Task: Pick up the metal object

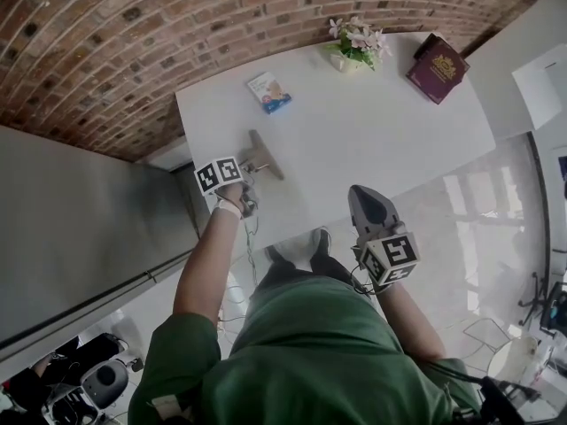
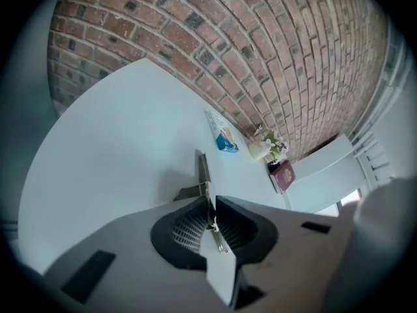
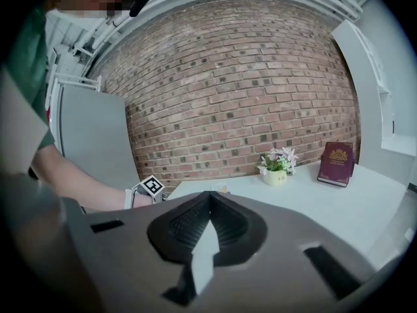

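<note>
Head view: white worktop (image 1: 372, 131) set against a brick wall (image 1: 133, 25).
Left claw (image 2: 210, 202): nearly closed, its pads pinching a thin edge of the metal object (image 2: 202, 169); the hold is at the very end of the piece.
Object position: flat, T-shaped, near the worktop's left front corner; it seems to rest on the surface, not yet lifted.
Slip risk: smooth, thin metal held by its tip could pivot or slide free on the lift, then drop onto the worktop or over the nearby left edge.
Blue packet (image 1: 270, 91): well apart, no obstacle.
Right claw (image 3: 208, 201): closed on nothing, held above the near edge, so it gives no support if the piece swings.
Flower pot (image 1: 357, 47), maroon book (image 1: 438, 67): far right, out of the way.
</note>
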`<state>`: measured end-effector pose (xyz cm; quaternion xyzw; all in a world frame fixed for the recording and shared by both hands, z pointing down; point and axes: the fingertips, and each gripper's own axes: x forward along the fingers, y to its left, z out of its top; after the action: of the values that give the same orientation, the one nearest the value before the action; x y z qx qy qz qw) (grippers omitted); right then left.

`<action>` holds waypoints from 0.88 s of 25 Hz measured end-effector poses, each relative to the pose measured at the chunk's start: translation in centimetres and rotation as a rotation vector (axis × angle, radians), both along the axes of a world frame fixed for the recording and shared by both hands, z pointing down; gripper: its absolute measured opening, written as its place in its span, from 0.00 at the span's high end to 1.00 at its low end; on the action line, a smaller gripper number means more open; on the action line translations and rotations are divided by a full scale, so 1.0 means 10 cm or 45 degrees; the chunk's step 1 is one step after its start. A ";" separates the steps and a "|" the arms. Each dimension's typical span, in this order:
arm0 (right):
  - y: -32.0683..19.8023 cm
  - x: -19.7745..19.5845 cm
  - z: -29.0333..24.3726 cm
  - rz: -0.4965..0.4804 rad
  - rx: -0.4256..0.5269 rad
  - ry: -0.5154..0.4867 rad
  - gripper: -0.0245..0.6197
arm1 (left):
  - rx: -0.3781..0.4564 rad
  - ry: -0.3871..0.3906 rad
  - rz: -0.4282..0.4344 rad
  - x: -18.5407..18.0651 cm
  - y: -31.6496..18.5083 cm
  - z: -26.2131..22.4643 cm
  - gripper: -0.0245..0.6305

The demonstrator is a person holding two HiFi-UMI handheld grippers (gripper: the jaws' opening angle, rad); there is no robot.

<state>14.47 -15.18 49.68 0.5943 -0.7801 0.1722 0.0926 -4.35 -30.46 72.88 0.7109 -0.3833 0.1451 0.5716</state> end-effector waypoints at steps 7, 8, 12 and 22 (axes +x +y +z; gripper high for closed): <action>0.00 -0.05 0.02 -0.029 -0.005 -0.001 0.96 | 0.046 0.048 -0.014 0.03 -0.04 -0.11 0.93; 0.00 -0.05 0.02 -0.033 -0.005 0.000 0.96 | 0.057 0.052 -0.014 0.04 -0.03 -0.13 0.93; -0.01 -0.10 0.01 -0.062 -0.006 -0.003 0.96 | 0.125 0.058 -0.009 0.03 0.00 -0.24 0.94; -0.05 -0.30 0.01 -0.157 0.007 -0.010 0.96 | 0.244 -0.016 0.020 -0.13 0.12 -0.45 0.94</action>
<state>11.43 -15.69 49.73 0.5445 -0.8161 0.1665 0.0982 -5.61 -29.27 68.36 0.7644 -0.3933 0.1166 0.4973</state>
